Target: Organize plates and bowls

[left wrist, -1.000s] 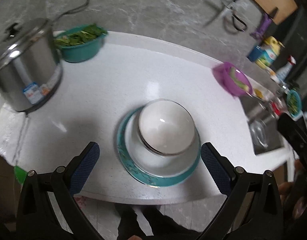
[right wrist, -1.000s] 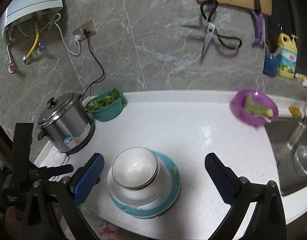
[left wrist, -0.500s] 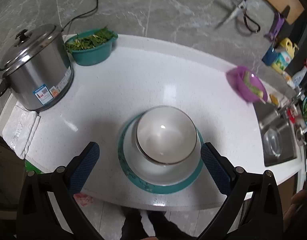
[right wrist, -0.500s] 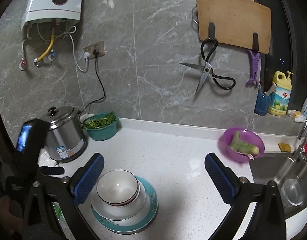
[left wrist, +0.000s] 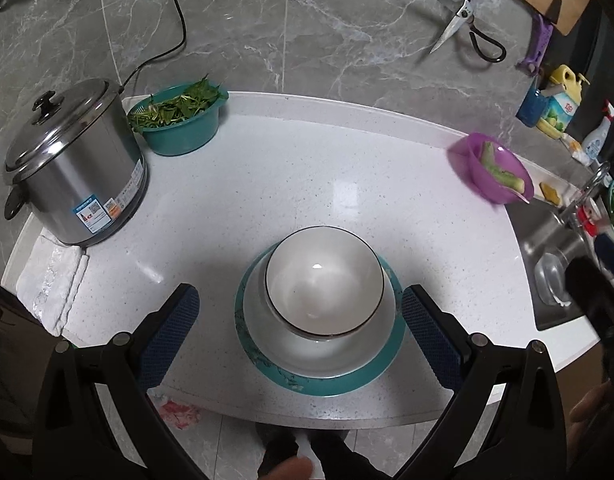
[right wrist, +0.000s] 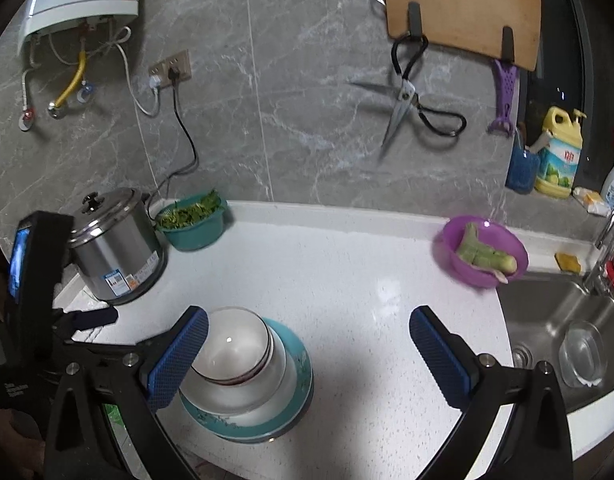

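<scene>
A stack stands near the front edge of the white counter: a teal-rimmed plate at the bottom, a white dish on it, and a white bowl with a dark rim on top. My left gripper is open, above and in front of the stack, its blue pads either side of it and clear of it. In the right wrist view the same plate and bowl lie low and left. My right gripper is open and holds nothing; its left pad overlaps the bowl's edge in the view.
A steel pot and a teal bowl of greens stand at the back left. A purple bowl with a vegetable sits at the right beside the sink. A folded white cloth lies at the left edge.
Both grippers have drawn back and up from the stack, so more of the counter and wall shows. The stack has not moved.
</scene>
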`<state>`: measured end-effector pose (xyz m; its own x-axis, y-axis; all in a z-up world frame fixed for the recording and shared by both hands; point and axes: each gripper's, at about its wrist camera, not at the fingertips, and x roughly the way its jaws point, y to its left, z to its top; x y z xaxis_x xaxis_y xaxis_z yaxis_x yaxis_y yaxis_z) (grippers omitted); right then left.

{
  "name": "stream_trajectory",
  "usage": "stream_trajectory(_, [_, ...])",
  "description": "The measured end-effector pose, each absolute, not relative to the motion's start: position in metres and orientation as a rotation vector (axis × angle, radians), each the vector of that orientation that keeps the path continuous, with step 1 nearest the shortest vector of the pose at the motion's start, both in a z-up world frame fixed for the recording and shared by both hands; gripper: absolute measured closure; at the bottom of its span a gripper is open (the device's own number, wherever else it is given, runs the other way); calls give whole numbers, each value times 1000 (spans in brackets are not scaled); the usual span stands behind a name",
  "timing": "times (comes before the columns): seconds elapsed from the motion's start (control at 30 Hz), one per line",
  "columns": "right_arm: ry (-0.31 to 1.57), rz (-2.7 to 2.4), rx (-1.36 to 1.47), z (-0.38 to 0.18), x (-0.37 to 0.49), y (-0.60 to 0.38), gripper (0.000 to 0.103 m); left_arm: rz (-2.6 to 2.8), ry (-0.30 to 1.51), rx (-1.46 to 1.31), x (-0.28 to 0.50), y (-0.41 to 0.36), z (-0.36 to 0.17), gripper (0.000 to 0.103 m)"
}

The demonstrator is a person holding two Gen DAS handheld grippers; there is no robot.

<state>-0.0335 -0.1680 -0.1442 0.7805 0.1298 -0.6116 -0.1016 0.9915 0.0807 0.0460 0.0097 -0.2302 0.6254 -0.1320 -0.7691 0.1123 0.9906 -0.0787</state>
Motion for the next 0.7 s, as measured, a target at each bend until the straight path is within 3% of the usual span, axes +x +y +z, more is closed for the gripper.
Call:
stream_trajectory(0.23, [711, 91, 51, -149, -28, -170, 0, -137, 801, -69, 42, 23, -218, 0])
stream_trajectory(0.7, [859, 11, 48, -168, -13, -170, 0, -83, 893, 35, 47, 15, -237, 0])
